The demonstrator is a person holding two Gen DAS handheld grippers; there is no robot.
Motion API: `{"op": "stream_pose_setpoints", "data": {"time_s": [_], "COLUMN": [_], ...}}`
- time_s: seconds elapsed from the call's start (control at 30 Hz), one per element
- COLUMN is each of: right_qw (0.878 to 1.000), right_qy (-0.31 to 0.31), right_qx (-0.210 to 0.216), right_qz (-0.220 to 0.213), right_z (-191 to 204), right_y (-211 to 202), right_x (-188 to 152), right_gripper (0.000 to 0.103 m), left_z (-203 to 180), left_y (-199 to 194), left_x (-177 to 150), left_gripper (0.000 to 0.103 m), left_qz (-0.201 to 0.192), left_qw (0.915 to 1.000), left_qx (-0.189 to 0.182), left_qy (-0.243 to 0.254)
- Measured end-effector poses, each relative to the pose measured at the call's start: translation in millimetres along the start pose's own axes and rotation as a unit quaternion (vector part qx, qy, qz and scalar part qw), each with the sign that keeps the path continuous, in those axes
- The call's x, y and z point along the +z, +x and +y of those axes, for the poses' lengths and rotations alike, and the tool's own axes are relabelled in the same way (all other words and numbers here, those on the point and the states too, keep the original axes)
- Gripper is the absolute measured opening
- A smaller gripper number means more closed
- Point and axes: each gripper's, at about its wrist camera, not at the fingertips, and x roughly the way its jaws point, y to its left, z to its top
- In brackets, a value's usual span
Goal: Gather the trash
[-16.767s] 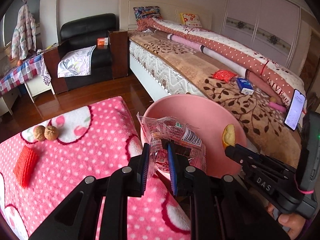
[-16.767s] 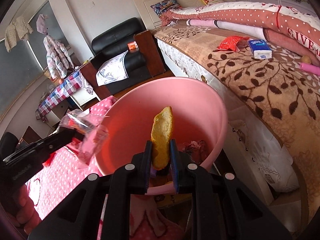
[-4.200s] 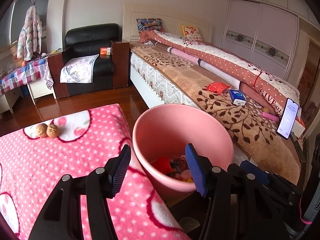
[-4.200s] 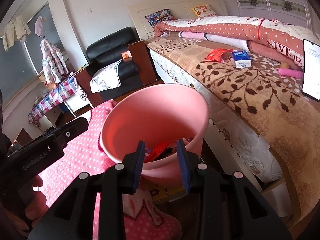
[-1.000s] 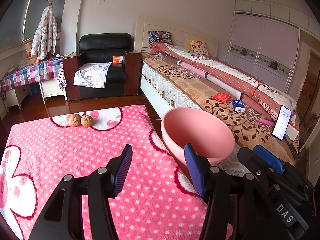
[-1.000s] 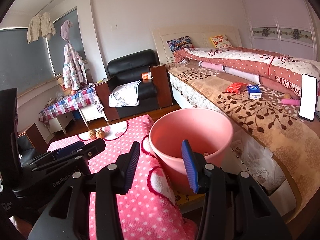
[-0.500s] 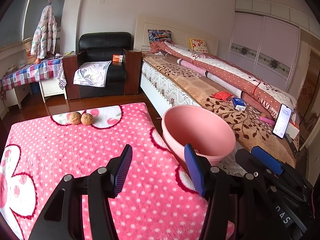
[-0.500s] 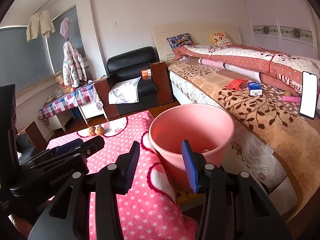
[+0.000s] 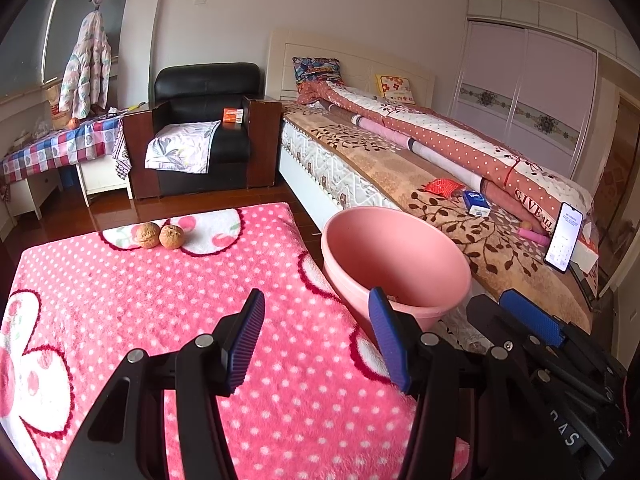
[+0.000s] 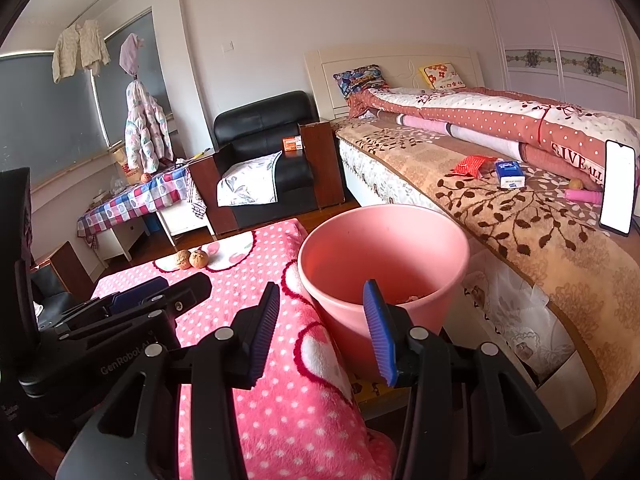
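Note:
A pink bucket [image 9: 424, 304] stands between the pink polka-dot blanket [image 9: 140, 300] and the bed; it also shows in the right wrist view [image 10: 404, 312], with a little trash visible at its bottom. My left gripper [image 9: 320, 336] is open and empty above the blanket's right edge, near the bucket. My right gripper [image 10: 322, 330] is open and empty, just in front of the bucket's near rim. Two walnuts [image 9: 160, 235] lie at the blanket's far edge, also seen in the right wrist view [image 10: 191, 259].
The bed [image 9: 400, 168] to the right holds a red packet [image 9: 442, 187], a blue tissue pack [image 9: 476, 203] and a propped phone [image 9: 564, 236]. A black armchair [image 9: 204, 136] and a checkered table [image 9: 60, 148] stand at the back.
Both grippers have drifted slightly; the bucket looks a little closer in both views. Both stay open and empty. Nothing else has moved.

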Motion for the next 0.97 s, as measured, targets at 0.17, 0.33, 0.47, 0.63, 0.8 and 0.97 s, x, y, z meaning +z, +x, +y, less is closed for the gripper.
{"op": "stream_pose_setpoints", "data": {"time_s": [0.17,0.33,0.47,0.63,0.8,0.97], "right_qw": [1.0,1.0,1.0,1.0,1.0,1.0], "right_qy": [0.0,0.0,0.0,0.0,0.0,-0.001], "right_qx": [0.0,0.0,0.001,0.001,0.001,0.001], "right_qz": [0.001,0.001,0.001,0.003,0.004,0.006], "right_z": [0.5,0.3,0.6,0.4,0.7,1.8], "right_y": [-0.2,0.0,-0.1,0.8,1.0,2.0], "right_x": [0.4,0.3,0.6,-2.2,-3.4,-6.4], "right_gripper": [0.044,0.044,0.044,0.044,0.044,0.044], "left_z": [0.4,-0.7,-0.2,-1.7,-1.2,2.2], "left_y": [-0.6,0.2,-0.1,0.5,1.9,3.9], "left_x": [-1.0,-0.5,-1.5,-0.6,-2.9,-1.7], "left_gripper": [0.054,0.054,0.054,0.054,0.054,0.054], "left_qz": [0.001,0.001,0.002,-0.001,0.004,0.007], "left_qw": [1.0,1.0,1.0,1.0,1.0,1.0], "left_qx": [0.0,0.0,-0.001,0.002,0.004,0.007], "left_qy": [0.0,0.001,0.001,0.002,0.002,-0.002]}}
